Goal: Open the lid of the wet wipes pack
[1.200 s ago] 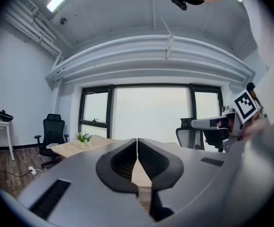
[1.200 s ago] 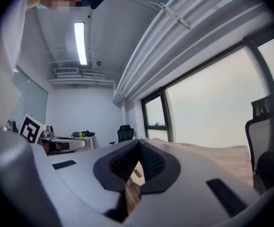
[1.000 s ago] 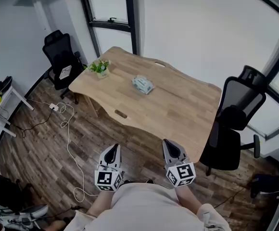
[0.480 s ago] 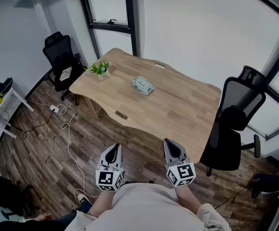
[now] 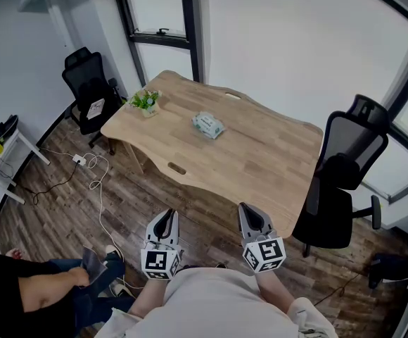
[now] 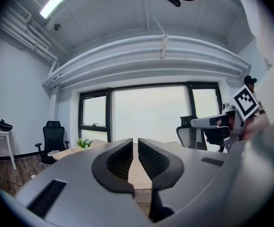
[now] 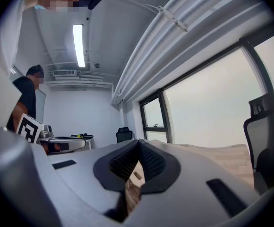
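A pale blue-green wet wipes pack point(image 5: 208, 124) lies near the middle of the wooden table point(image 5: 260, 160), far from both grippers. My left gripper point(image 5: 166, 221) is held close to my body over the floor, its jaws shut with nothing between them point(image 6: 133, 146). My right gripper point(image 5: 251, 215) is beside it at the same height, also shut and empty point(image 7: 138, 148). Both point level toward the table. The pack itself is not visible in either gripper view.
A small potted plant point(image 5: 145, 101) stands at the table's left corner. Black office chairs sit at the far left point(image 5: 88, 86) and the right point(image 5: 348, 160). A white cable point(image 5: 100, 203) trails over the floor. A seated person point(image 5: 42, 301) is at the bottom left.
A person in dark clothes has come into view at the bottom left and sat down. Both grippers have stayed where they were, still shut.
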Tool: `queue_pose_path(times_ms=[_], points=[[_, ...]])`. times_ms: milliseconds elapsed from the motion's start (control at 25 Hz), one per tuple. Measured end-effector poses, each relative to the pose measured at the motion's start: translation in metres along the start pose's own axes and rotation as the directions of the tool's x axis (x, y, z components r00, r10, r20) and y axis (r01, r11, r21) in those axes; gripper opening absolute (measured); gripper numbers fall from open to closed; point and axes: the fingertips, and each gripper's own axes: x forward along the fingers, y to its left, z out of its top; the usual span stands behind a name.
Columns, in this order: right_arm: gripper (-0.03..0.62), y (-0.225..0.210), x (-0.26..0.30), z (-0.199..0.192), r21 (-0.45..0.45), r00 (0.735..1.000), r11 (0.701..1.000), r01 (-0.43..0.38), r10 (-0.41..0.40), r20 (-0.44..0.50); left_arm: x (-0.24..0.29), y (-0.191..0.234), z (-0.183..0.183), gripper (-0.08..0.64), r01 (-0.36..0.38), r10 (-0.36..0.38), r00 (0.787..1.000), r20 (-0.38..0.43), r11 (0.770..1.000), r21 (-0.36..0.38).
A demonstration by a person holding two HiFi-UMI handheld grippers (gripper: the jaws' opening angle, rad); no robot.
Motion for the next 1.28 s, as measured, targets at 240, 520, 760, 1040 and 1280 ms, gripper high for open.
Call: queue_pose_path(times_ms=[240, 520, 760, 1040, 1280], points=[[0.008, -0.0006, -0.0004, -0.0020, 0.008, 1.000, 1.000, 0.007, -0.007, -0.001, -0.0005, 0.0007, -0.0006, 0.025, -0.001, 0.001, 1.000, 0.001, 1.000, 0.009], [0.008, -0.0051, -0.0001, -0.0002, 0.028, 1.000, 1.000, 0.008, -0.008, 0.002, 0.0034, -0.0013, -0.0011, 0.237, 0.003, -0.003, 1.000, -0.003, 1.000, -0.005], [0.008, -0.0018, 0.0028, -0.0027, 0.031, 1.000, 1.000, 0.000, 0.000, -0.004, 0.0003, 0.0039, 0.0008, 0.304, -0.009, 0.009, 1.000, 0.018, 1.000, -0.012], [0.008, 0.0000, 0.0030, -0.0039, 0.027, 1.000, 1.000, -0.004, 0.005, -0.008, -0.0026, 0.0047, -0.0010, 0.302, -0.012, 0.012, 1.000, 0.013, 0.999, -0.036], [0.008, -0.0009, 0.0020, -0.0038, 0.026, 1.000, 1.000, -0.001, 0.002, -0.009, -0.0005, 0.0051, -0.0039, 0.302, -0.013, 0.013, 1.000, 0.001, 0.999, -0.036]])
